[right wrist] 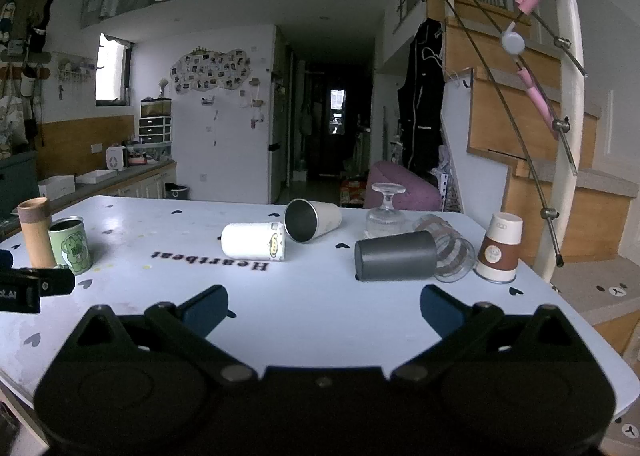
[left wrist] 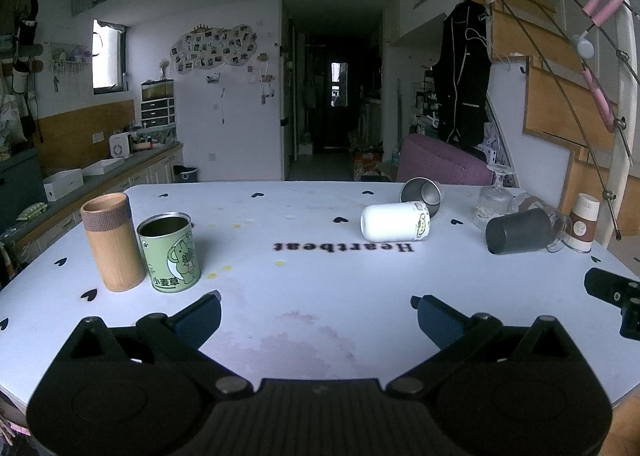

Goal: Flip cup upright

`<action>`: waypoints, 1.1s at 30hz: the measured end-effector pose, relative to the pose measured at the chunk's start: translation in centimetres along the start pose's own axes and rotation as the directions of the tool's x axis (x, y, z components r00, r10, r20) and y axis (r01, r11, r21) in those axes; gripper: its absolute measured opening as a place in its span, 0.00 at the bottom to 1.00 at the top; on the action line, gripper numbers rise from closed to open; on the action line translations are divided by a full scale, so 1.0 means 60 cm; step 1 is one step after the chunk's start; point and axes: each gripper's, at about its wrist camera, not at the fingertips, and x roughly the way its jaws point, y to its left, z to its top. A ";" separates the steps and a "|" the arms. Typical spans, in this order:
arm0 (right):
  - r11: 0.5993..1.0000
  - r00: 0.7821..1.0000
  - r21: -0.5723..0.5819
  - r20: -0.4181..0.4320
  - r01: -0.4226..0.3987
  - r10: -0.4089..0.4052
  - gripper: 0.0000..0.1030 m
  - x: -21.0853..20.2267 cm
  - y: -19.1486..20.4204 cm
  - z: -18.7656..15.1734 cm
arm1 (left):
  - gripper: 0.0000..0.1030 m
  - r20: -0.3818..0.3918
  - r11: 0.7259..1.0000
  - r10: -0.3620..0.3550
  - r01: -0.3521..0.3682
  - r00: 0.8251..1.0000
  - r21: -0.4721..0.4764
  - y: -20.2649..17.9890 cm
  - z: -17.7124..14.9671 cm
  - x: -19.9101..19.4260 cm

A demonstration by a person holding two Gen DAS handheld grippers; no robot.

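Note:
Several cups lie on the white table point(left wrist: 304, 296). A white cup point(left wrist: 395, 222) point(right wrist: 253, 241) lies on its side near the middle. A steel cup point(left wrist: 422, 192) point(right wrist: 312, 219) lies behind it, mouth toward me. A dark grey cup point(left wrist: 518, 231) point(right wrist: 395, 256) lies on its side at the right, with a clear ribbed glass point(right wrist: 450, 252) behind it. A paper cup point(left wrist: 584, 222) point(right wrist: 499, 247) and a stemmed glass point(right wrist: 385, 211) stand upside down. My left gripper point(left wrist: 316, 302) and right gripper point(right wrist: 324, 296) are both open and empty, near the front edge.
A bamboo cup point(left wrist: 112, 242) point(right wrist: 35, 232) and a green tin point(left wrist: 170, 252) point(right wrist: 72, 244) stand upright at the left. The table's right edge drops toward stairs point(right wrist: 592, 215). The right gripper's side shows in the left wrist view point(left wrist: 616, 296).

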 end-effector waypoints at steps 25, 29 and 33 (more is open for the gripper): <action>1.000 1.000 0.000 0.000 -0.001 0.001 1.00 0.001 0.000 -0.001 | 1.00 0.001 1.000 0.000 0.000 1.000 0.000 0.000 0.000 0.000; 1.000 1.000 0.000 0.000 -0.001 0.001 1.00 0.002 0.009 0.000 | 1.00 0.001 1.000 0.000 0.000 1.000 0.001 0.000 0.000 0.000; 1.000 1.000 0.001 0.000 -0.001 0.001 1.00 0.002 0.010 0.000 | 1.00 0.001 1.000 0.000 0.000 1.000 0.000 0.000 0.000 0.000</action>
